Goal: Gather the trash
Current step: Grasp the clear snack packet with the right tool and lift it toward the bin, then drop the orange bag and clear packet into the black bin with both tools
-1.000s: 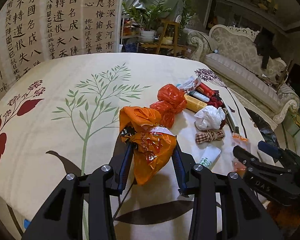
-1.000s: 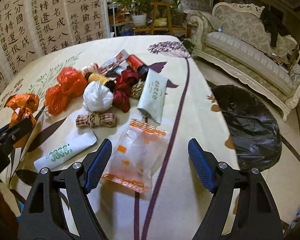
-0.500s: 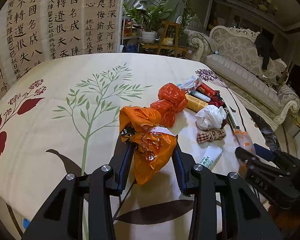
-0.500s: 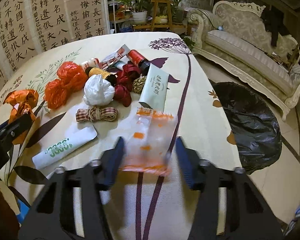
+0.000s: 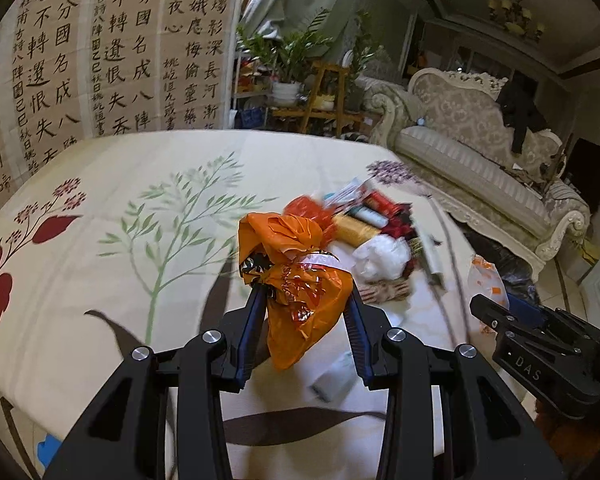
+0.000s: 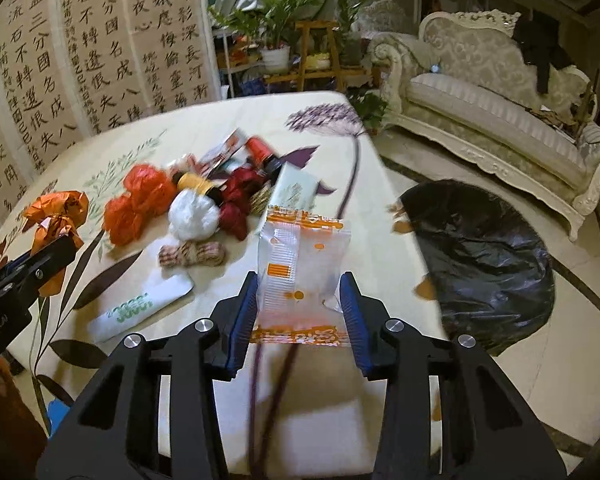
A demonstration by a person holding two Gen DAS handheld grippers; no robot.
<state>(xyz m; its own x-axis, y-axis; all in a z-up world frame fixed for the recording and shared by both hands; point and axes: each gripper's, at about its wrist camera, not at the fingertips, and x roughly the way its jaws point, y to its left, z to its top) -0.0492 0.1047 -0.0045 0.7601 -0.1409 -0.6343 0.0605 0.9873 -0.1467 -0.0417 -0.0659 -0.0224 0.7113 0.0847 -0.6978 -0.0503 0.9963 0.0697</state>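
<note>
Above the near edge of the table [image 6: 380,168], lifted clear of the cloth: a clear wrapper [image 6: 300,264] with orange print, clamped by its two sides in the right gripper [image 6: 298,308], long axis running away from the camera, one printed end toward the fingers and the other toward the pile of trash [image 6: 204,200]. Over toward the table's left side, held up as well: a crumpled orange bag [image 5: 300,280], pinched in the left gripper [image 5: 306,320], knotted top up and loose tail hanging down between the fingers. Lying flat near the table's near edge: a white packet [image 6: 140,308] with green lettering, long axis slanting. Down on the floor beyond the right edge: a black bin bag [image 6: 484,256], mouth open.
</note>
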